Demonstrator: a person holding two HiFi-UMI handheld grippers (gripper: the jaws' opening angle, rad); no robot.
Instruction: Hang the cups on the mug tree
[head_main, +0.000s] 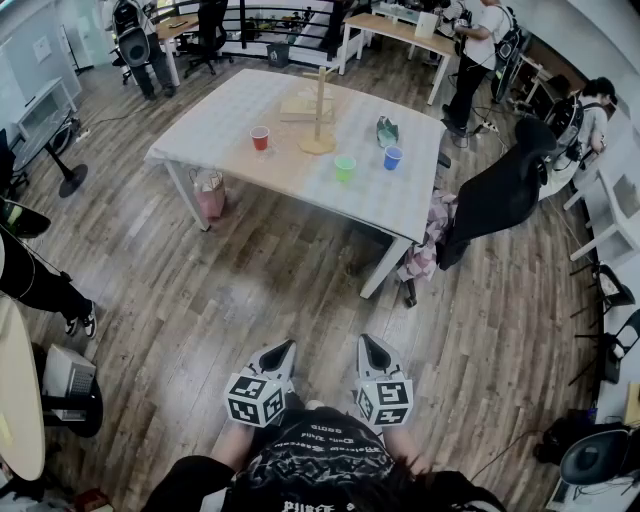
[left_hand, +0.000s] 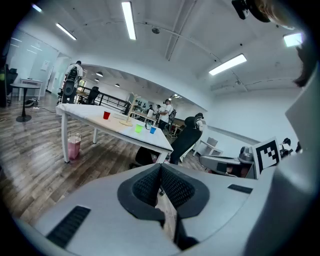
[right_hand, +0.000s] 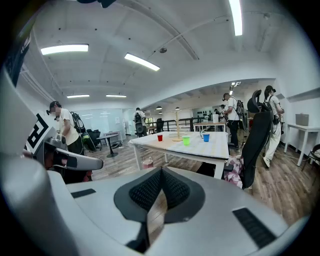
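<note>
A wooden mug tree (head_main: 319, 110) stands on a white-clothed table (head_main: 230, 130) far ahead of me. Around it sit a red cup (head_main: 260, 138), a green cup (head_main: 344, 168) and a blue cup (head_main: 393, 157). My left gripper (head_main: 289, 345) and right gripper (head_main: 365, 342) are held low over the wooden floor, close to my body, well short of the table. Both are shut with nothing between their jaws. In the left gripper view the table (left_hand: 95, 119) with its red cup (left_hand: 106, 115) lies in the distance; the right gripper view shows the mug tree (right_hand: 177, 126) and green cup (right_hand: 186, 141) far off.
A black office chair (head_main: 495, 195) stands at the table's right corner with crumpled cloth (head_main: 428, 250) under it. A pink bag (head_main: 208, 193) leans by the left table leg. People stand at the back right (head_main: 480, 45). A round table edge (head_main: 20, 385) sits at my left.
</note>
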